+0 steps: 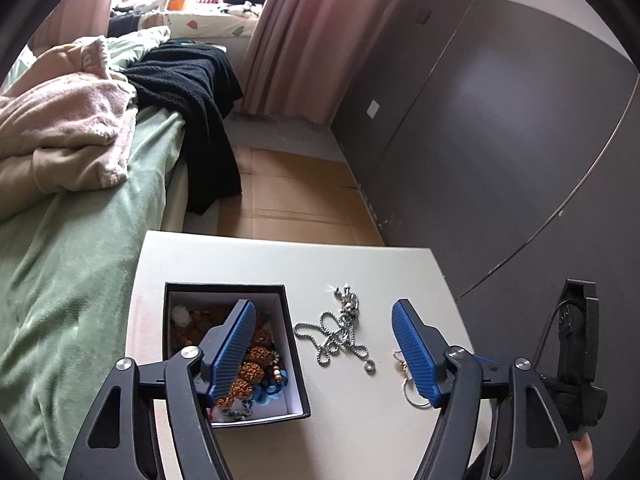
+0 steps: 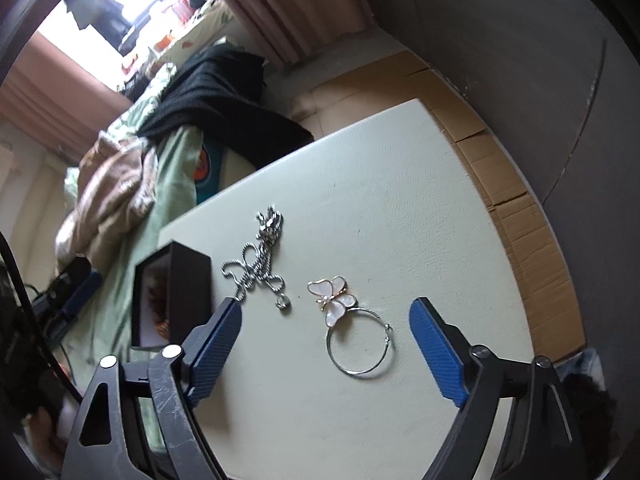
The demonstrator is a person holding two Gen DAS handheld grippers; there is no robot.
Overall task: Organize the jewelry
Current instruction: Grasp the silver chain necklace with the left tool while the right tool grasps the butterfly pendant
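Note:
A black open box [image 1: 294, 356] on the white table [image 1: 360, 264] holds brown bead strings [image 1: 250, 368] and other small jewelry. A silver ball-chain necklace [image 1: 340, 330] lies tangled to the box's right; it also shows in the right wrist view [image 2: 260, 264]. A silver hoop bangle [image 2: 360, 346] with a pink butterfly charm [image 2: 334, 296] lies further right. My left gripper [image 1: 324, 316] is open above the chain, its left finger over the box. My right gripper [image 2: 326, 318] is open, straddling the bangle just above the table. The box shows on its left [image 2: 188, 288].
A bed with green sheet [image 1: 80, 260], beige blanket [image 1: 60, 120] and black garment [image 1: 192, 92] lies left of the table. Cardboard [image 1: 292, 192] covers the floor beyond. A dark cabinet wall [image 1: 500, 120] stands on the right. Pink curtains [image 1: 304, 32] hang behind.

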